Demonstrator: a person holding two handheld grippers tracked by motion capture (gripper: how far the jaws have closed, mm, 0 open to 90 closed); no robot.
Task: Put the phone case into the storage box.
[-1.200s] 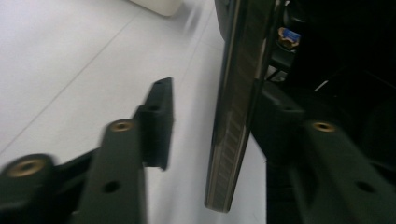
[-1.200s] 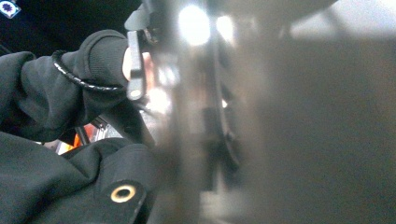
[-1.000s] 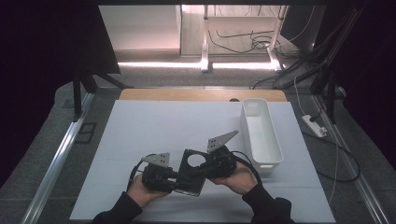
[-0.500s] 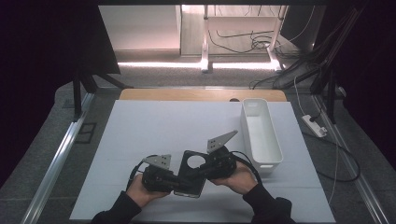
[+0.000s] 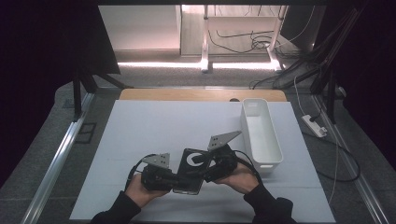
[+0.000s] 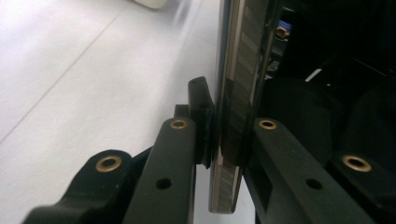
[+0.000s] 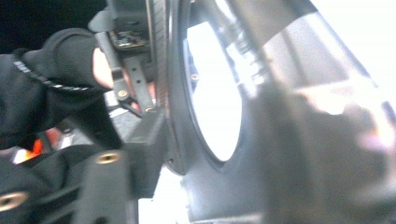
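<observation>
White-topped bench (image 5: 154,126) carries, near six o'clock, a flat black case (image 5: 190,171) clamped between the closed left gripper (image 5: 173,178) and right gripper (image 5: 203,163), seemingly mid-handover; next, one must let go.

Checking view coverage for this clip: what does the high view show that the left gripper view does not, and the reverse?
High view alone: the whole white table, the empty white bin at the right, both hands, and the right gripper meeting a flat black panel with a round hole.

Left gripper view alone: the panel's thin striped edge seen end-on, with the left gripper closed on it, one jaw on each face.

Both: the panel held up off the white table by the left gripper.
</observation>
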